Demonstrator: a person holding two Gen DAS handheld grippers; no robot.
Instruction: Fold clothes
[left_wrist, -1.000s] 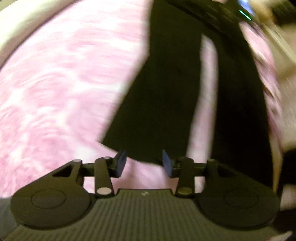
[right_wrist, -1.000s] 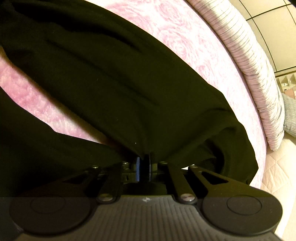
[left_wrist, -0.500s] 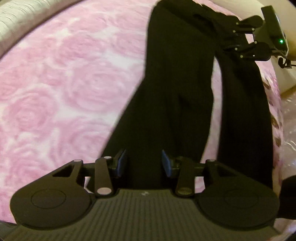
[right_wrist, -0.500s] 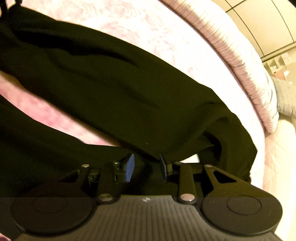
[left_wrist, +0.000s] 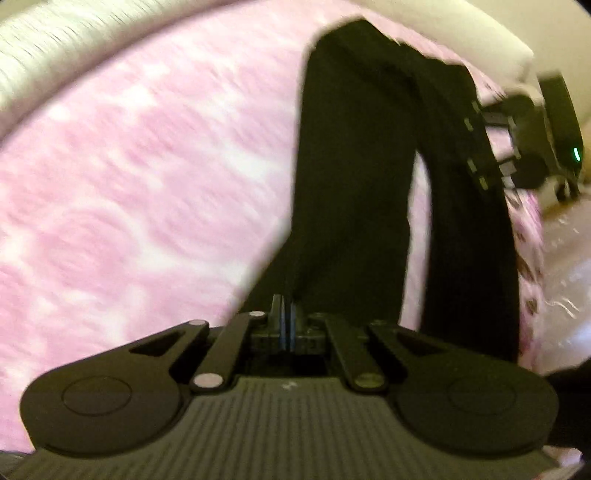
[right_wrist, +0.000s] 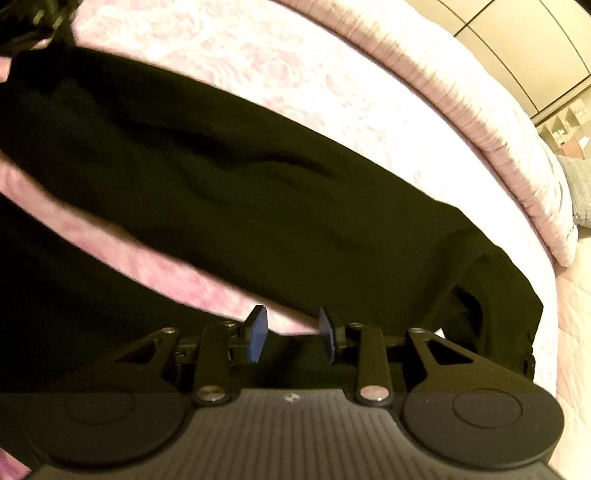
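Observation:
Black trousers (left_wrist: 354, 166) lie spread on a pink rose-patterned bedspread (left_wrist: 129, 184), their two legs running away from the left wrist camera. My left gripper (left_wrist: 287, 325) is shut on the near end of the left leg. My right gripper (right_wrist: 291, 334) is open, its blue pads (right_wrist: 256, 334) apart just over the trousers (right_wrist: 258, 192) where the legs meet, with nothing pinched. In the left wrist view the right gripper (left_wrist: 474, 147) shows at the far end of the right leg. The left gripper is a dark blur at the top left corner of the right wrist view.
A ribbed pinkish bolster (right_wrist: 498, 129) runs along the bed's far edge, with a grey cushion (right_wrist: 580, 192) beyond it. The bed's edge and the floor (left_wrist: 565, 258) lie to the right of the trousers. Bare bedspread (right_wrist: 314, 74) stretches beyond the trousers.
My left gripper has gone from open to shut on the leg end. My right gripper, shut on the fabric a second ago, has opened and let it go.

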